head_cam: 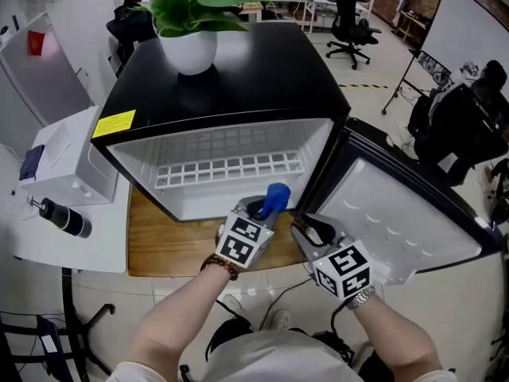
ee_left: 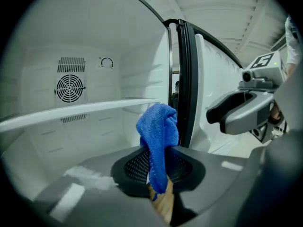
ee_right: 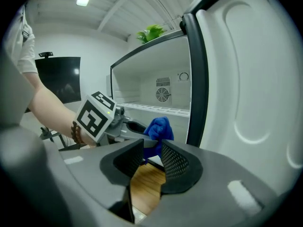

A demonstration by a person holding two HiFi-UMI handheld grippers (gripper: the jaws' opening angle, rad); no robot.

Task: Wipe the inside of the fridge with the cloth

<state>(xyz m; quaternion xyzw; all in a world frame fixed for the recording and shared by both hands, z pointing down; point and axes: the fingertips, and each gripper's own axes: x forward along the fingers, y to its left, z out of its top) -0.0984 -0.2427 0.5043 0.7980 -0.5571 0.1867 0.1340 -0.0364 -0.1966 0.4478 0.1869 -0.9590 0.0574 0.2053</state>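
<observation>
The fridge (head_cam: 238, 86) is seen standing on a wooden board (head_cam: 159, 241) with its door (head_cam: 398, 213) swung wide to the right. A potted plant (head_cam: 191, 10) is set on its black top. Inside, a white wire shelf (head_cam: 231, 169) is fitted across the compartment, and a round fan vent (ee_left: 69, 88) is seen on the back wall.

The left gripper (head_cam: 266, 207) is held just in front of the open compartment, near the lower front edge, pointed inward and slightly down. Its jaws are closed narrowly on the blue cloth (ee_left: 158, 131), which is pinched between the pads; the upper part of the cloth is bunched above the jaws, and a short tail hangs below them. The cloth is not seen touching any inner wall of the fridge.

The right gripper (head_cam: 308, 231) is held just beside the left one, close to the hinge side of the door. Its jaws are set clearly apart and nothing is gripped; only the wooden board is seen through the gap. A beaded bracelet (head_cam: 220, 266) is worn on the left wrist and a watch (head_cam: 362, 297) on the right.
</observation>
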